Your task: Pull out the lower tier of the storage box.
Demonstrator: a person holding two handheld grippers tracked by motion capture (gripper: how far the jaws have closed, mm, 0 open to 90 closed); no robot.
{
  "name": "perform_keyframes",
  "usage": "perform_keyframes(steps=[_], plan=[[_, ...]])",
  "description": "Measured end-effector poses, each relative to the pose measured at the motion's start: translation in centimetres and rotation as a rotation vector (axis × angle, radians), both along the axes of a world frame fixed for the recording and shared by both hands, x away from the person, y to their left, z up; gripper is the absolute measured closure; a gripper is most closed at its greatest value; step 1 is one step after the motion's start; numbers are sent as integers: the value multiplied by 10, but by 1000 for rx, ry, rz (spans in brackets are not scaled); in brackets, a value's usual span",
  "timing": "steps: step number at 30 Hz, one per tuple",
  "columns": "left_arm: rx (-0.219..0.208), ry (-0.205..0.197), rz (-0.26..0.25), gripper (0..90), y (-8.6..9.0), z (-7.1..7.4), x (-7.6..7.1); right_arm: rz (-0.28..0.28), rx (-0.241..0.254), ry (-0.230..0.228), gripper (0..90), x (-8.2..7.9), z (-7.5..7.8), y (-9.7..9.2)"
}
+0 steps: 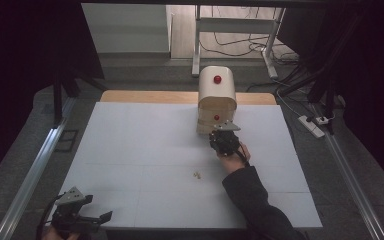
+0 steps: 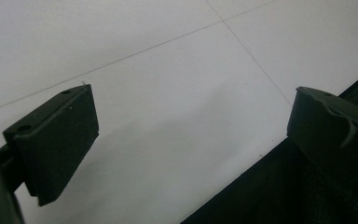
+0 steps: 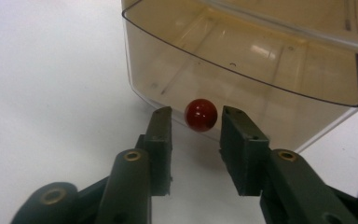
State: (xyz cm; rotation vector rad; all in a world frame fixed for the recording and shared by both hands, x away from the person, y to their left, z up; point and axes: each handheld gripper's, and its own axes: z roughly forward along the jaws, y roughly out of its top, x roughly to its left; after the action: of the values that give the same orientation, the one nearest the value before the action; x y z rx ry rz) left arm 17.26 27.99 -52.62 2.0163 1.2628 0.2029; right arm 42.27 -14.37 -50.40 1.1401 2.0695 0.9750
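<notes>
**Reaching for a red knob on a clear drawer**

Looking down from the high view, a white table (image 1: pixel 145 150) holds a beige, round-topped box (image 1: pixel 216 95) near its far edge. The box carries two red knobs, one high (image 1: pixel 217 79) and one low (image 1: pixel 217 117). The right gripper (image 1: pixel 223 134), held by a hand in a dark sleeve, sits right at the box's lower front. A small pale crumb-like object (image 1: pixel 197 174) lies on the table nearer the person; what it is cannot be made out. The left gripper (image 1: pixel 92 216) rests well apart, at the near left corner of the table.

From the right gripper view comes detail the high view lacks: the lower front is a clear, amber-tinted drawer (image 3: pixel 242 60), and its red knob (image 3: pixel 200 115) sits between the two black jaws of the right gripper (image 3: pixel 196 119). The jaws stand partly closed, a narrow gap showing on each side of the knob, so they seem not to be pressing on it.

The left gripper view shows the left gripper (image 2: pixel 191 116) with jaws wide apart, nothing between them, above the table's near edge.
</notes>
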Motion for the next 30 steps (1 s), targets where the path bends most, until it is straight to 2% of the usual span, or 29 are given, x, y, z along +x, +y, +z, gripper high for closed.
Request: perform_keyframes(steps=[4, 7, 10, 16, 30], plan=[[0, 0, 0, 21, 0, 0, 0, -11, -12, 19, 681, 2, -2, 3], [0, 0, -1, 21, 0, 0, 0, -25, -13, 17, 730, 2, -2, 3], [1, 1, -2, 22, 0, 0, 0, -31, 6, 33, 735, 3, -1, 1], [0, 0, -1, 22, 0, 0, 0, -35, 6, 45, 739, 3, 1, 1], [1, -1, -1, 22, 0, 0, 0, 7, -3, 65, 739, -13, 4, -5]])
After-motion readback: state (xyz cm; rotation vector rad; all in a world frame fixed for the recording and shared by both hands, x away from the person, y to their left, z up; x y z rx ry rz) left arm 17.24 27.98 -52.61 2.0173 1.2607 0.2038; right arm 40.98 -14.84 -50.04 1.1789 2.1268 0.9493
